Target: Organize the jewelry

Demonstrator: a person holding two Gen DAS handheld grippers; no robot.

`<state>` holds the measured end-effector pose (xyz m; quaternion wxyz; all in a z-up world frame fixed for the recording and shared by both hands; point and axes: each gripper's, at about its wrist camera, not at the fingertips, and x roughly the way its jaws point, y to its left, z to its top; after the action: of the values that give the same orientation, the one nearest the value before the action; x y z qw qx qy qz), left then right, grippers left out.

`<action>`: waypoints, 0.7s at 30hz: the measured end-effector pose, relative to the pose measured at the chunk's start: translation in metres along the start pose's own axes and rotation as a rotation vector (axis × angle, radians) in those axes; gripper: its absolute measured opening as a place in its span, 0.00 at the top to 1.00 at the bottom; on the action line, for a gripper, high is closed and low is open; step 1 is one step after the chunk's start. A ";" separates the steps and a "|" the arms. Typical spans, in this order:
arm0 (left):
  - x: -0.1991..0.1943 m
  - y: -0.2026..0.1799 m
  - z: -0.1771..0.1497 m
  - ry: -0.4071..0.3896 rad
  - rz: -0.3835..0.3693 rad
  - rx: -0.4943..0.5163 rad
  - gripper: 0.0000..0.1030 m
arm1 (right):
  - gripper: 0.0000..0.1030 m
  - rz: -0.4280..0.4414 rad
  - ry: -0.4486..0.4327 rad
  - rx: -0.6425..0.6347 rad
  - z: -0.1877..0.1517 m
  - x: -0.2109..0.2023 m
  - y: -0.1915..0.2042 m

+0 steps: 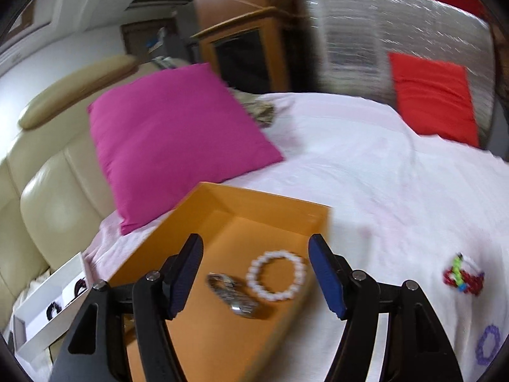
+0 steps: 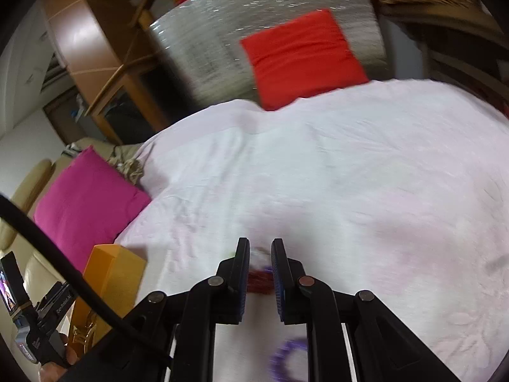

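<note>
An orange box [image 1: 270, 205] lies on the white bedspread, and holds a white bead bracelet [image 1: 276, 275] and a silver watch [image 1: 233, 296]. My left gripper [image 1: 256, 275] is open and empty above the box. A red beaded bracelet with green and white parts [image 1: 463, 276] and a purple bracelet [image 1: 486, 343] lie on the bedspread to the right. My right gripper [image 2: 260, 280] has its fingers close on either side of the red bracelet [image 2: 259, 281]; whether they grip it is unclear. The purple bracelet [image 2: 288, 358] lies below the gripper. The box's corner [image 2: 111, 273] shows at left.
A magenta pillow [image 1: 171, 137] lies behind the box and a red pillow [image 1: 434, 95] at the far right. A white divided tray [image 1: 51, 305] with dark items sits at the left by a cream headboard [image 1: 47, 197]. White bedspread [image 2: 350, 175] stretches ahead.
</note>
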<state>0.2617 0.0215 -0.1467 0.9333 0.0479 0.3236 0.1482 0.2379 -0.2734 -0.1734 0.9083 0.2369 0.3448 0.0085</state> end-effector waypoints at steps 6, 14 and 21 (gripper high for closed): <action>0.003 -0.034 -0.006 0.038 -0.053 0.070 0.33 | 0.85 0.079 0.071 0.069 -0.008 0.014 -0.029; 0.015 -0.054 -0.027 0.188 -0.281 0.125 0.33 | 0.84 0.162 0.242 0.065 -0.007 0.077 -0.018; 0.022 -0.058 -0.038 0.241 -0.317 0.160 0.33 | 0.84 0.130 0.274 0.070 -0.006 0.110 -0.010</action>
<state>0.2686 -0.0272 -0.2005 0.8927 0.0524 0.4470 -0.0221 0.3168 -0.2603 -0.2497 0.8414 0.2871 0.4494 0.0876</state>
